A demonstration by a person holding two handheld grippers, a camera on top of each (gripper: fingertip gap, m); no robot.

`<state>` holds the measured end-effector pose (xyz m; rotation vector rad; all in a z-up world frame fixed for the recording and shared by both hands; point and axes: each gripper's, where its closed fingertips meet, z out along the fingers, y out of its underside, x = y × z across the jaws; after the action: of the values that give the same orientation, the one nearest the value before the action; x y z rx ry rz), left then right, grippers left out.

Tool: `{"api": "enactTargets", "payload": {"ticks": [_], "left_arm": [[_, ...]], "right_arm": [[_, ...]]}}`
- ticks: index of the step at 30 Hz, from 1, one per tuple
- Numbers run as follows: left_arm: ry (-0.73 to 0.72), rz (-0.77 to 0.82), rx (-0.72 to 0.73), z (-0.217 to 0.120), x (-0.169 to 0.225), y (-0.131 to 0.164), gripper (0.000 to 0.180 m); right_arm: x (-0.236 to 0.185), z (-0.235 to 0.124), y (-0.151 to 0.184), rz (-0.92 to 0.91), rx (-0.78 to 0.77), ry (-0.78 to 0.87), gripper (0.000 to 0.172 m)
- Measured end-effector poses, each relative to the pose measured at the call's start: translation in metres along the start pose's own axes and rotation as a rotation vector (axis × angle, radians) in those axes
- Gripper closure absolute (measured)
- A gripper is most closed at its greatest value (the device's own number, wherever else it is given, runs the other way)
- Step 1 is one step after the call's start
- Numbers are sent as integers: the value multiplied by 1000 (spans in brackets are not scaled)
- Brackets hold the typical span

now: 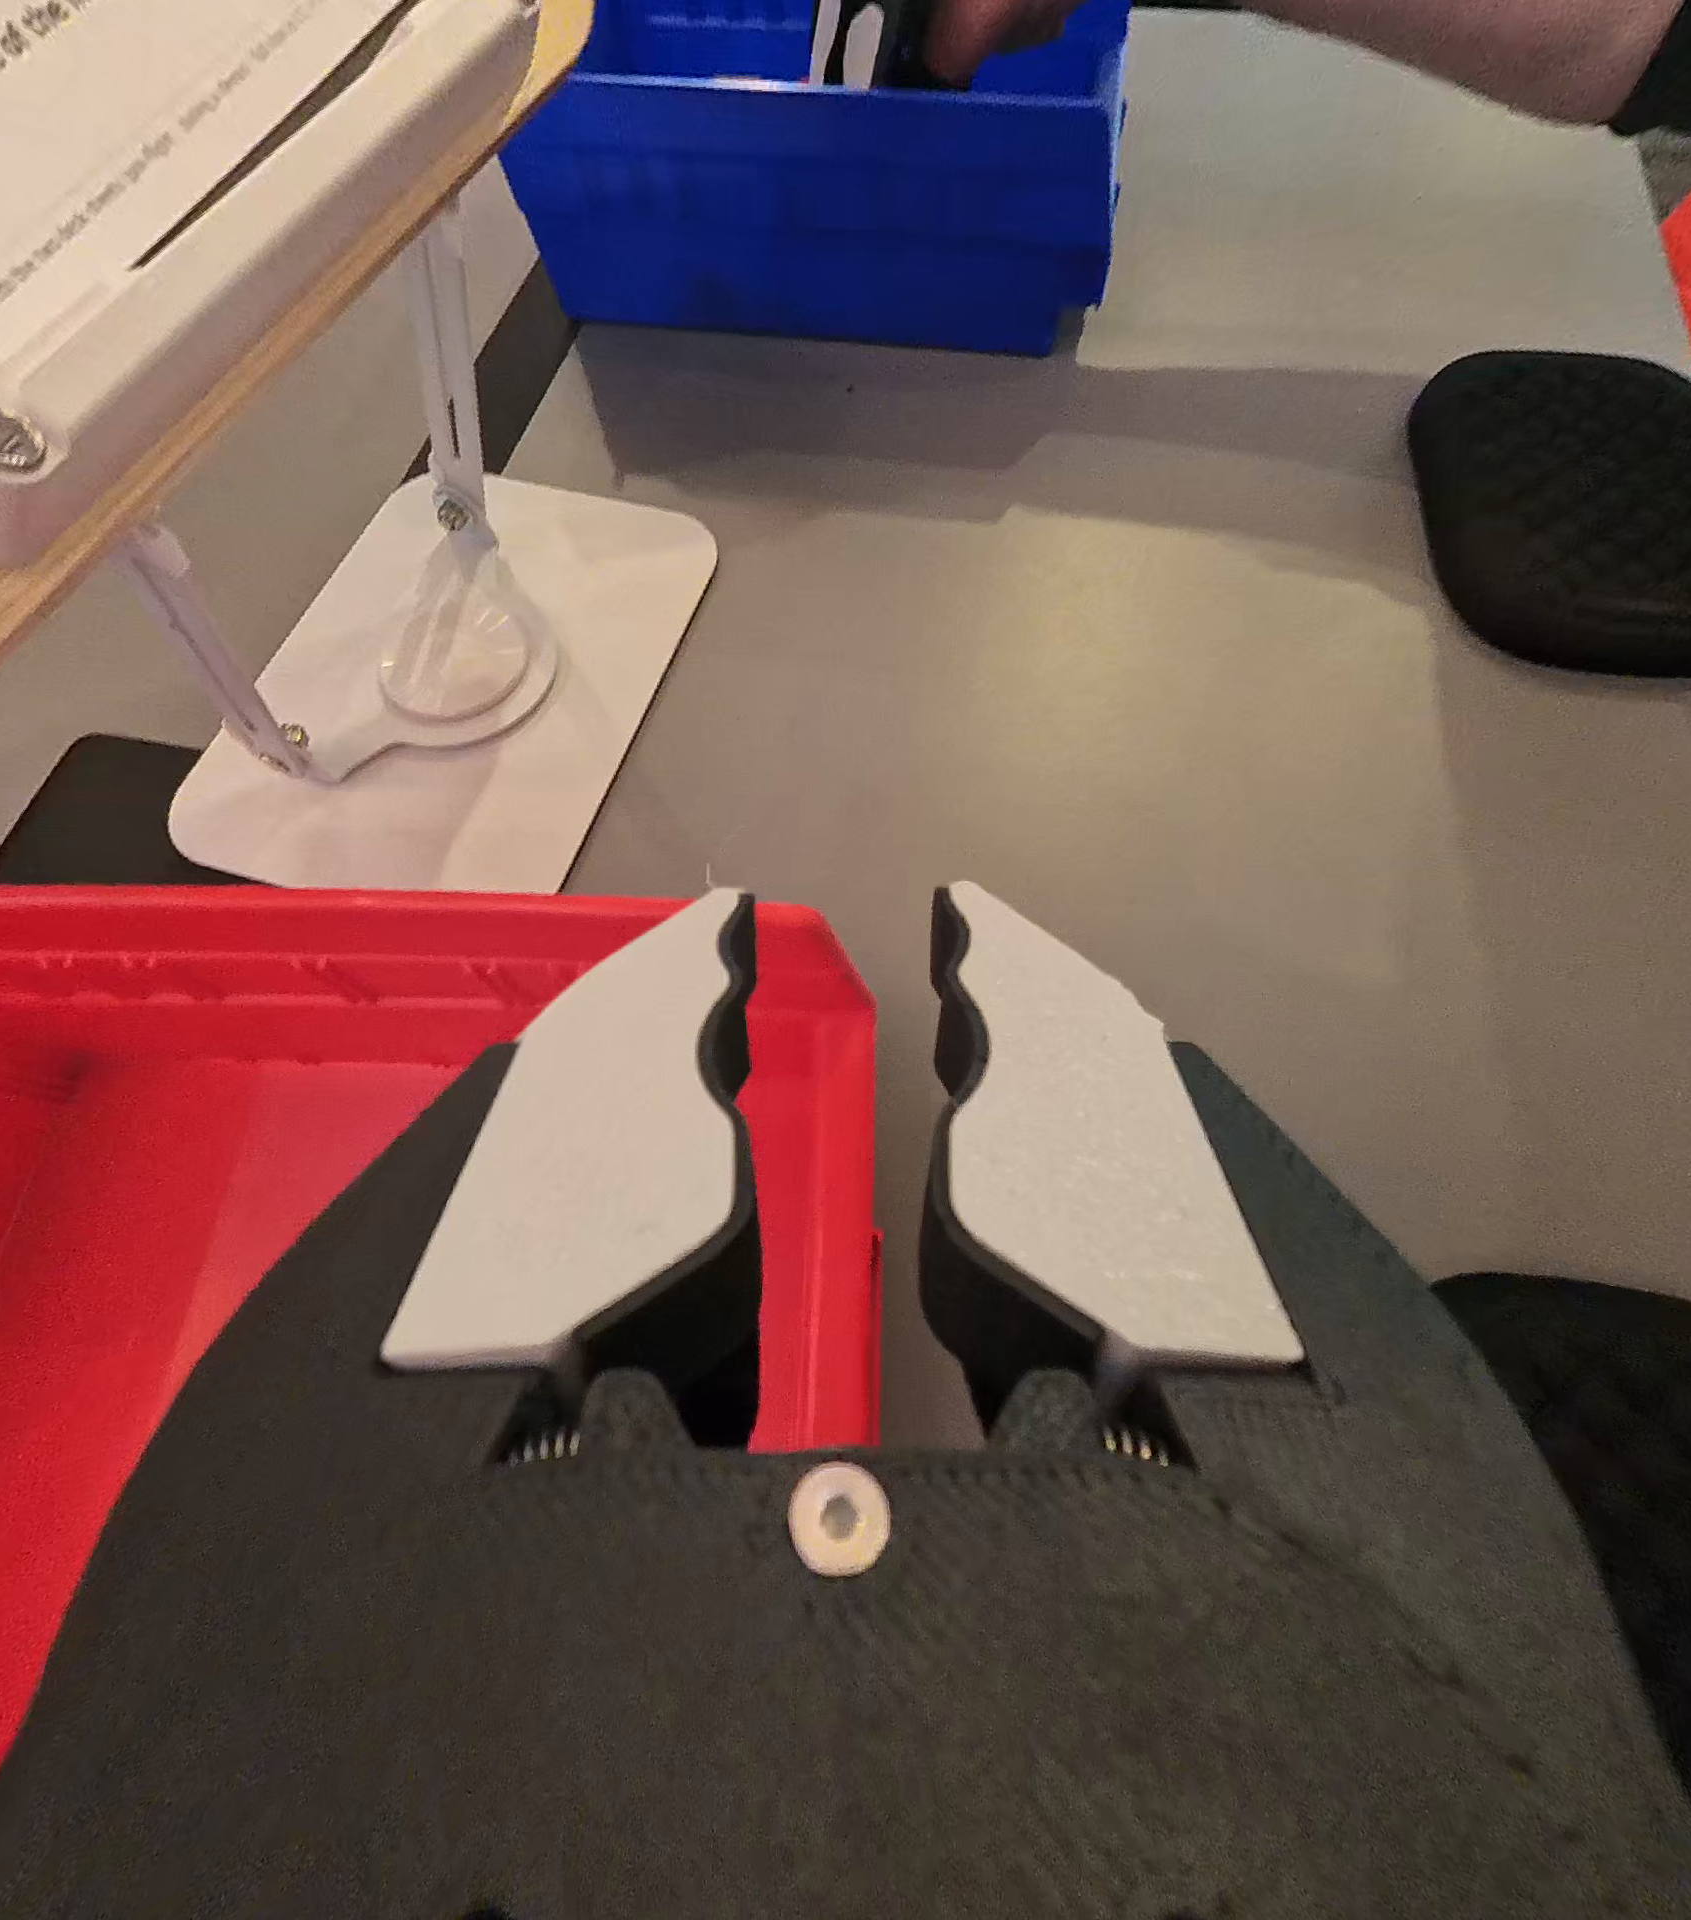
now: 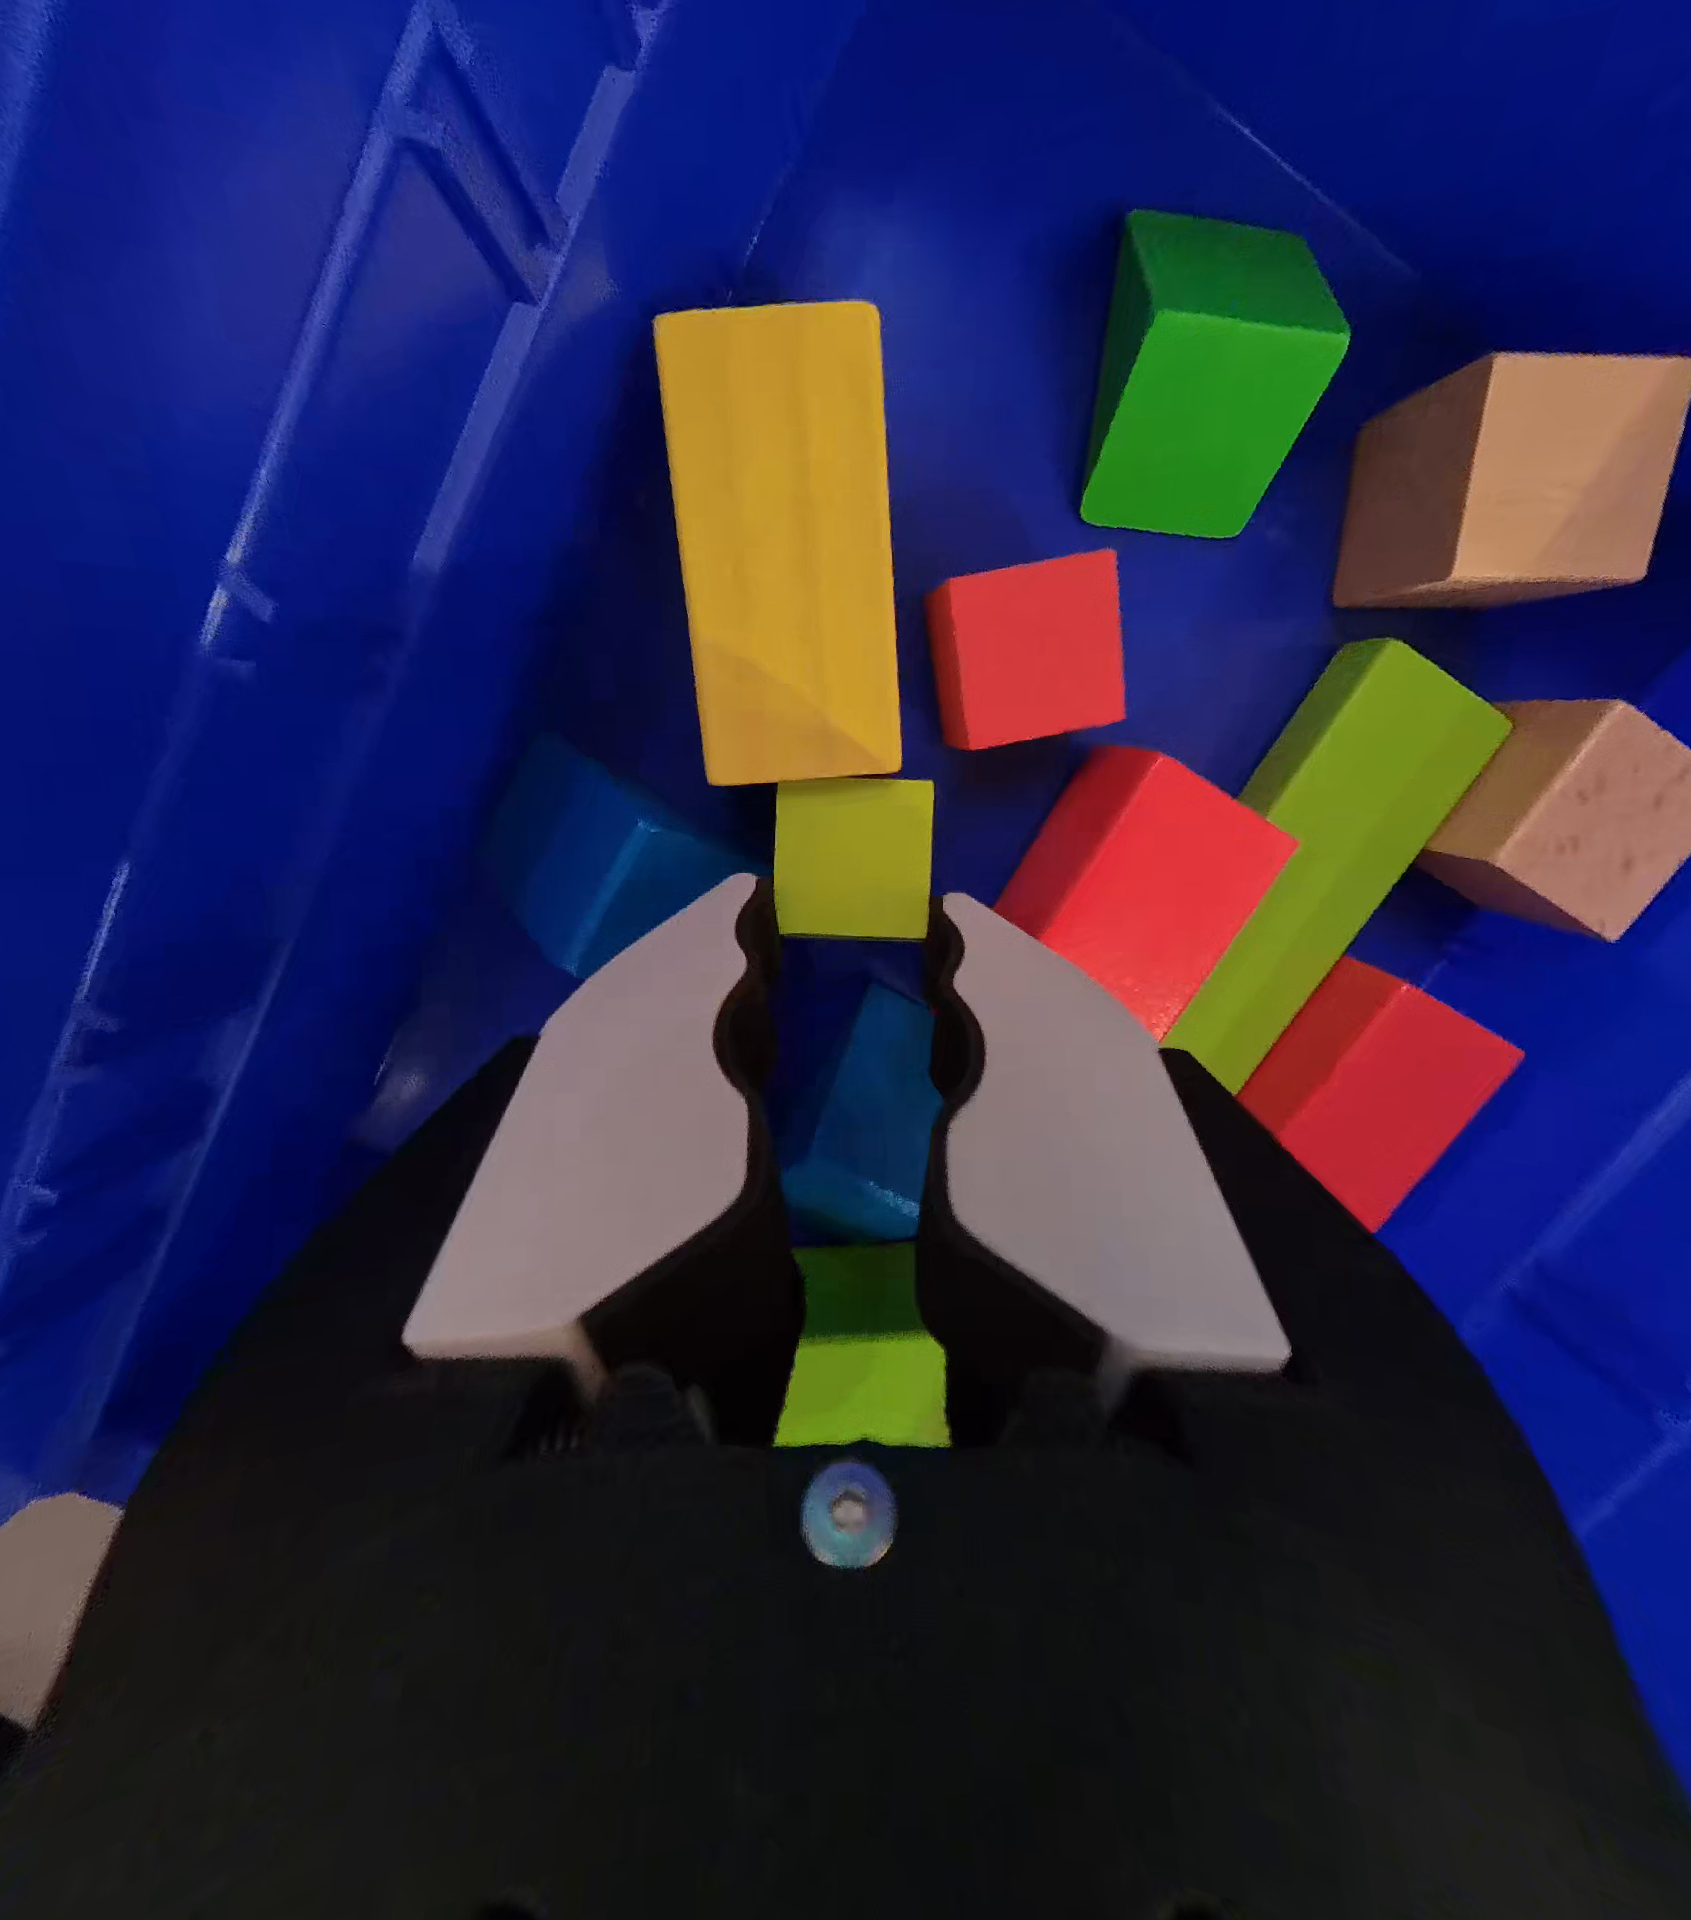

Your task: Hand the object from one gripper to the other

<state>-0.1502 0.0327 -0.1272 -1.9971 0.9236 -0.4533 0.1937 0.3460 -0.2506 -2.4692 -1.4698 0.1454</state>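
Observation:
My right gripper (image 2: pixel 851 904) reaches down into the blue bin (image 2: pixel 197 727), and its two fingertips are pressed against the sides of a lime-green cube (image 2: pixel 853 852). The cube sits at the very tips, just below a long yellow block (image 2: pixel 779 540). My left gripper (image 1: pixel 841 904) is open and empty, and it hovers over the right rim of the red bin (image 1: pixel 301 914) and the grey table (image 1: pixel 1132 727). In the left wrist view the blue bin (image 1: pixel 820 208) stands at the far side, with a hand (image 1: pixel 986 42) reaching into it.
Several loose blocks lie in the blue bin: a red cube (image 2: pixel 1028 649), a green block (image 2: pixel 1215 374), wooden blocks (image 2: pixel 1516 478), blue blocks (image 2: pixel 602 852) and a long lime block (image 2: pixel 1340 852). A white document stand (image 1: pixel 467 675) is at the left and a black pad (image 1: pixel 1589 509) at the right. Spacing between my two grippers at the tips: around 50 cm. The long yellow block (image 2: pixel 779 540) lies around 6 cm away from my right fingertips.

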Motion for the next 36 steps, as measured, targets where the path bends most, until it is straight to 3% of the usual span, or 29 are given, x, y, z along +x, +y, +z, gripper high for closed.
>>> {"api": "enactTargets", "payload": {"ticks": [6, 10, 16, 19, 27, 30, 34, 36], "left_arm": [[-70, -14, -101, -11, -19, 21, 139], [-127, -25, -210, -28, -36, 44, 131], [-210, 60, -611, -61, -65, 107, 128], [-172, 150, -834, -72, -68, 138, 130], [60, 154, -1165, -72, -52, 184, 133], [101, 181, -1293, -78, -53, 194, 137], [154, 177, -1375, -77, -54, 199, 135], [193, 146, -1407, -78, -48, 200, 142]], "right_arm": [[-4, -1, 2, 20, -45, -7, 141], [-7, -16, 5, 16, -27, 19, 123], [-23, -49, 11, -27, 56, 47, 122], [-34, -59, 15, -53, 84, 36, 123], [-58, -69, 16, -114, 126, 16, 124], [-62, -68, 15, -132, 130, 10, 125], [-64, -66, 15, -149, 138, 13, 125], [-64, -67, 14, -152, 148, 12, 126]]}}
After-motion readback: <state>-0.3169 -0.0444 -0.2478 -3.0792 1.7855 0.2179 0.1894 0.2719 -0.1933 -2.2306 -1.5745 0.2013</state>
